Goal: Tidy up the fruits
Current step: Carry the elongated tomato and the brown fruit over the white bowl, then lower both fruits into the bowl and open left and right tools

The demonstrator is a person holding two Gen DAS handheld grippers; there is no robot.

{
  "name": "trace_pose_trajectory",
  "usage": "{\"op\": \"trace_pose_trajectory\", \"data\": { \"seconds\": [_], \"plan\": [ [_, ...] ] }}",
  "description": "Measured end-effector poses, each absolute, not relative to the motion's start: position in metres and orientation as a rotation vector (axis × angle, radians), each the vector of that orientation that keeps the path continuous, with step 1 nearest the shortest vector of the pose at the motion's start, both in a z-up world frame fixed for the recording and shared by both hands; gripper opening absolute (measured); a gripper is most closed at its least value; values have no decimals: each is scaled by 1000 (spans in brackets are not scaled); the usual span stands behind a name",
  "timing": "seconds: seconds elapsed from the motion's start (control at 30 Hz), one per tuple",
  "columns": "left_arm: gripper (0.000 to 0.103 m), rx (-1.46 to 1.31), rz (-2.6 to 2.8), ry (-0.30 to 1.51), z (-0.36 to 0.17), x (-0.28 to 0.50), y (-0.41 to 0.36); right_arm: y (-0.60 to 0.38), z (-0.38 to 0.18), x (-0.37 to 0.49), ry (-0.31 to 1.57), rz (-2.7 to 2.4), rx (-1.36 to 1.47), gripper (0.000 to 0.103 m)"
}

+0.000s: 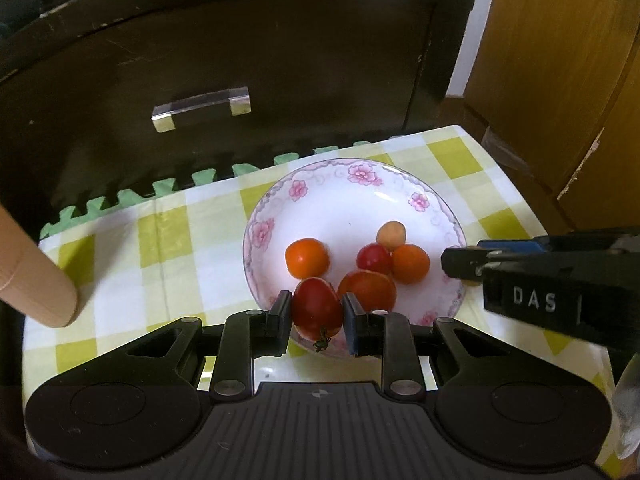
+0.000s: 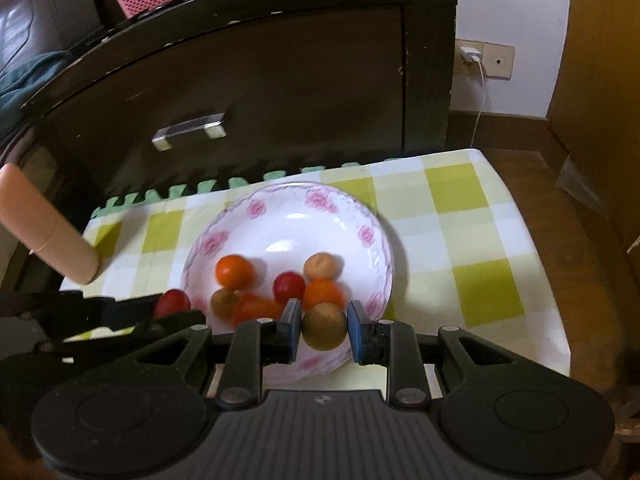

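Left gripper [image 1: 316, 312]: fingers clamped on a red tomato [image 1: 317, 307], stem end toward the camera, over the near rim of the bowl [image 1: 352, 176].
Right gripper [image 2: 324, 326]: fingers closed against a brown round fruit [image 2: 324, 326], likewise above the near rim (probably poised for dropping in, or just lifted out; cannot tell which).
Bowl contents: orange and red tomatoes plus pale-brown fruits, clustered low toward the near side.
Surface: yellow-green checked cloth [image 2: 472, 216] over a small table, green foam edging behind.
Room: dark cabinet [image 2: 280, 80] with metal handle; wall socket; wooden furniture at right.
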State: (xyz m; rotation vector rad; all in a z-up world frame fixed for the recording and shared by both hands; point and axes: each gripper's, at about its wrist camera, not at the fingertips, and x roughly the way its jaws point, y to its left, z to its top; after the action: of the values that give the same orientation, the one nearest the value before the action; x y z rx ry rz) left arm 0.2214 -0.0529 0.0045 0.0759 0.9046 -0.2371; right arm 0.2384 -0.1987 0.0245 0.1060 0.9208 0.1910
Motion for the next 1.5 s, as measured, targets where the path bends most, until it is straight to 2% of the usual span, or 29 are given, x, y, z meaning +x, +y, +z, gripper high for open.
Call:
{"op": "trace_pose_trajectory", "data": {
  "seconds": [0.43, 1.5],
  "plan": [
    [34, 73, -249, 896, 2, 252, -63, -197, 11, 263, 935, 184, 98, 24],
    [35, 121, -238, 899, -10, 266, -69, -196, -4, 277, 941, 176, 107, 25]
  ]
}}
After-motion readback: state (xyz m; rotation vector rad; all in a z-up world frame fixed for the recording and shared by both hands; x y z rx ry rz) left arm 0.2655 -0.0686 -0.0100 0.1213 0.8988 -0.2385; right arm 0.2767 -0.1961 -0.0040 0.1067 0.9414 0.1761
